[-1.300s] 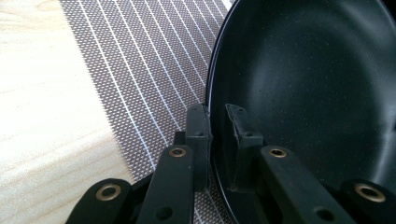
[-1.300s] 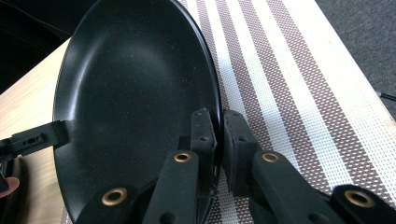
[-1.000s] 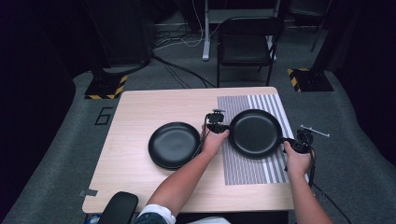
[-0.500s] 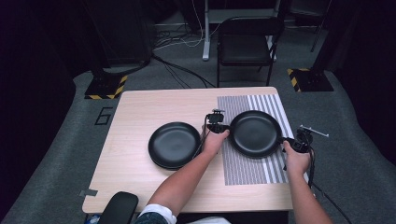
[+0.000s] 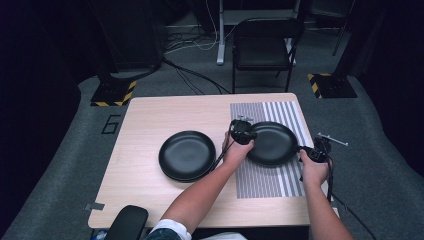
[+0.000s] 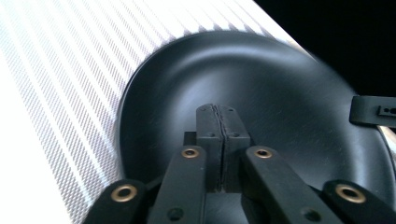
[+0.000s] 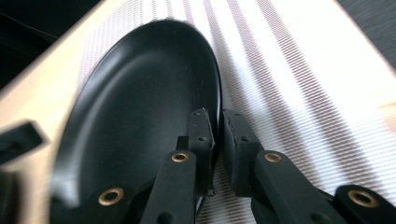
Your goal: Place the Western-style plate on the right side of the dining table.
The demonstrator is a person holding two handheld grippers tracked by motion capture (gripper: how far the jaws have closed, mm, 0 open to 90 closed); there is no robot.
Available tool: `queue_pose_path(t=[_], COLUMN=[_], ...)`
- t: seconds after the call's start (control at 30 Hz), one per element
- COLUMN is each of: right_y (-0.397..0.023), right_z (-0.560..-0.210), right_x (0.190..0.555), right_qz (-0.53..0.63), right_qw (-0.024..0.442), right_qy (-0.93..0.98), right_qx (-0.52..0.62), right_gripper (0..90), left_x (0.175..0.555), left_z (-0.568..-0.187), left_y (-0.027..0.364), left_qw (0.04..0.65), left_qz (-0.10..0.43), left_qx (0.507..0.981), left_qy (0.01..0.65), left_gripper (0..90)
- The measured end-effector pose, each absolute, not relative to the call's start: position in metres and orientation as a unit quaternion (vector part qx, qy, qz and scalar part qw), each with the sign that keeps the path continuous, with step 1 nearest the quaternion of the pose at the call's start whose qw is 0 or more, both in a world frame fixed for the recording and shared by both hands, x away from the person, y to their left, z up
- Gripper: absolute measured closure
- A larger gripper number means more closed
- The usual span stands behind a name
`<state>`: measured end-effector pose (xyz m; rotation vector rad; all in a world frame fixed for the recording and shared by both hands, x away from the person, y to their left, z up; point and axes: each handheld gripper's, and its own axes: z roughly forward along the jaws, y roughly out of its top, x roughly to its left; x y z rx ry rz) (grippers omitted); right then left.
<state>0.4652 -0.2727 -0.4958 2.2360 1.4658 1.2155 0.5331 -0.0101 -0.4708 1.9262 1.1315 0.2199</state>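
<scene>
A black plate [image 5: 272, 142] lies on the striped mat [image 5: 265, 182], and a second black plate [image 5: 186, 155] lies on the bare wood to its left. My left gripper [image 5: 243, 131] is at the mat plate's left rim. In the left gripper view its jaws have just been closing; its pads [image 6: 217, 109] meet over the plate's inside [image 6: 280, 84] with nothing visible between them. My right gripper [image 5: 310, 150] is at the plate's right rim. In the right gripper view it [image 7: 217, 116] is shut on that rim [image 7: 212, 79], one pad over the plate's inside, the other on the mat side.
The wooden table [image 5: 165, 117] has free surface at the back and front left. A black chair [image 5: 262, 47] stands behind the table. Cables and yellow-black striped bases [image 5: 112, 92] lie on the grey floor. A dark padded object [image 5: 125, 222] sits at the front left edge.
</scene>
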Motion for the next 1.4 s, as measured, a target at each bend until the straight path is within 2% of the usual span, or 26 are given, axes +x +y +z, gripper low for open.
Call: queue_pose_path(t=[0.03, 0.1, 0.17, 0.47, 0.73, 1.17, 1.4], right_y=[-0.271, -0.272, -0.273, -0.264, -0.263, -0.267, -0.262], right_z=[-0.495, -0.491, -0.486, -0.481, -0.483, -0.48, -0.476], right_x=[0.465, 0.462, 0.462, 0.463, 0.46, 0.446, 0.443], right_qz=[0.394, 0.405, 0.409, 0.407, 0.402, 0.412, 0.41], right_qw=[0.126, 0.138, 0.144, 0.15, 0.156, 0.175, 0.189], right_qy=[0.507, 0.503, 0.503, 0.52, 0.527, 0.546, 0.563], right_qx=[0.757, 0.751, 0.748, 0.736, 0.732, 0.708, 0.693], right_gripper=[85.7, 85.4, 84.8, 79.0, 73.6, 57.4, 51.1], left_x=[0.534, 0.539, 0.545, 0.547, 0.547, 0.548, 0.547], left_z=[-0.47, -0.471, -0.475, -0.485, -0.485, -0.476, -0.467], left_y=[-0.008, -0.001, 0.009, 0.022, 0.027, 0.052, 0.071], left_qw=[0.431, 0.433, 0.431, 0.428, 0.43, 0.446, 0.453], left_qz=[0.086, 0.065, 0.046, 0.031, 0.032, 0.049, 0.05], left_qx=[0.771, 0.759, 0.748, 0.74, 0.738, 0.734, 0.733], left_qy=[0.462, 0.482, 0.503, 0.518, 0.519, 0.51, 0.505], left_gripper=[87.1, 85.5, 84.5, 79.2, 71.4, 54.6, 50.0])
